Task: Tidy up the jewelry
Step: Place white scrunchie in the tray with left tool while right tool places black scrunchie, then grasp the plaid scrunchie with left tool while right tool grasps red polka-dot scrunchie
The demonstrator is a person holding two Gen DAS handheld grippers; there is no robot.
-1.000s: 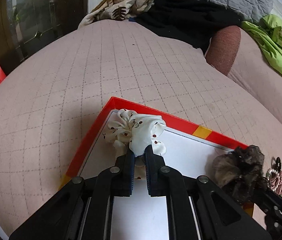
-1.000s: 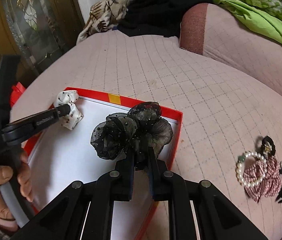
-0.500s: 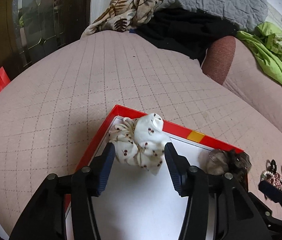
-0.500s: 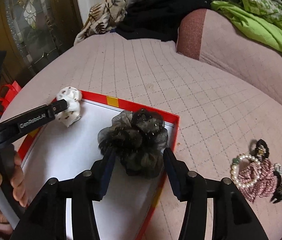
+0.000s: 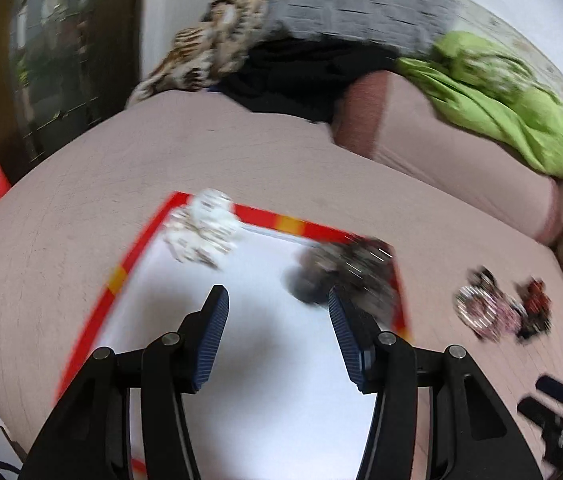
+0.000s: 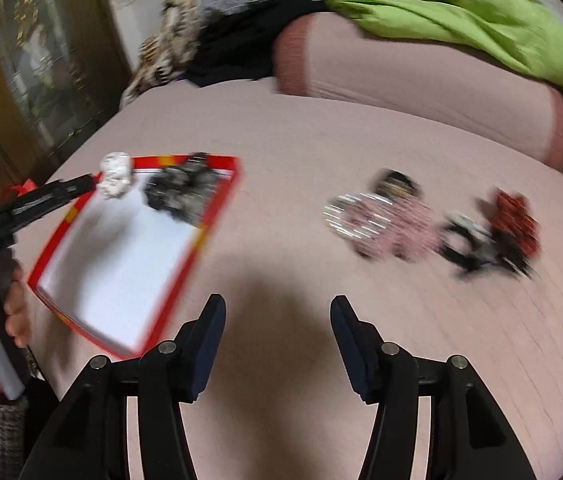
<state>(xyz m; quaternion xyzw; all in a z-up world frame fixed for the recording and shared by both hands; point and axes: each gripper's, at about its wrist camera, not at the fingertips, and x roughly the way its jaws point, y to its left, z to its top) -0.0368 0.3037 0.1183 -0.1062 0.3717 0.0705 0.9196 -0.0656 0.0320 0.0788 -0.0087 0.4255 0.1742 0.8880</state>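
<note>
Right wrist view: the loose jewelry pile point(image 6: 433, 224) lies on the pink bedcover point(image 6: 321, 140) ahead and right of the right gripper point(image 6: 277, 320), whose empty jaws are opening. That hand is nearer; the left gripper point(image 5: 277, 312), parted and empty, hangs over the red box point(image 5: 121, 276), where both scrunchies already lie

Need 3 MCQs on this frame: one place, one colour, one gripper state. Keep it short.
1. Where is the white scrunchie?
A. far corner of the box
B. on the bedspread
C. between the left gripper's fingers

2. What colour is the box rim?
A. blue
B. red
C. green

3. What is between the right gripper fingers?
A. black scrunchie
B. bead bracelet
C. nothing

Answers:
1 A: it sits by the rim's far corner, near the black scrunchie.
2 B: red edge with yellow marks.
3 C: its jaws are opening over bare bedspread.
</note>
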